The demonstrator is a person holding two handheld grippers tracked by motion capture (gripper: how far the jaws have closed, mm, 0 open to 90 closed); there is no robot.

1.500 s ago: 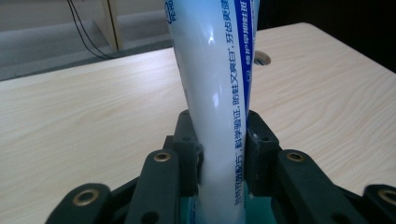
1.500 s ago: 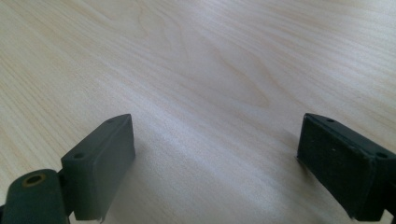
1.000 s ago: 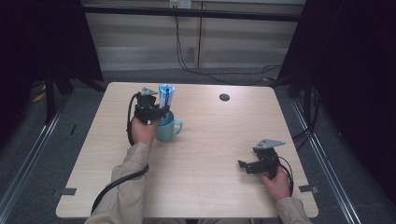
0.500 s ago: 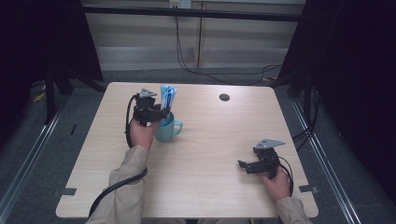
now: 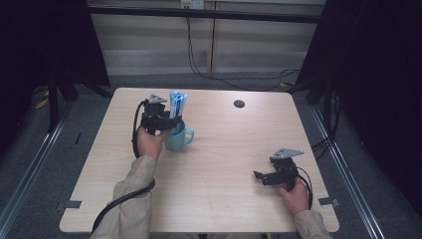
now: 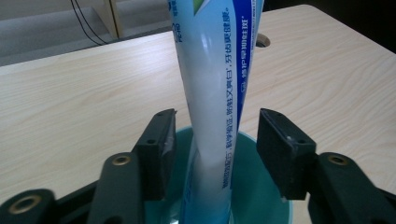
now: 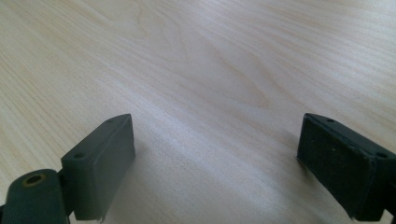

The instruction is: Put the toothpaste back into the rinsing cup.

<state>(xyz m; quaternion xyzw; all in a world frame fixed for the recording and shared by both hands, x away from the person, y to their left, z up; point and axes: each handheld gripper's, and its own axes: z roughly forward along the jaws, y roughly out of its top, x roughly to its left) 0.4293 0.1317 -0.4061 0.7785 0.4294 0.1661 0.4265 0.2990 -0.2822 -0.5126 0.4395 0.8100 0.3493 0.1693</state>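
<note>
Toothpaste (image 6: 217,88) stands in the mug (image 5: 175,139) at far left between the left gripper's (image 6: 215,142) parted jaws; the right gripper (image 7: 219,163), near right, gapes wide.

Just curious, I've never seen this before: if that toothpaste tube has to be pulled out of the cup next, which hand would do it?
Probably the left gripper: its open jaws already flank the toothpaste tube standing in the teal cup. The right gripper rests far off.

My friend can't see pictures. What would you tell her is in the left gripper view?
A blue and white toothpaste tube stands in a teal cup, between the two open black jaws of the left gripper. Neither jaw touches the tube. Behind them lies a pale wooden table.
</note>
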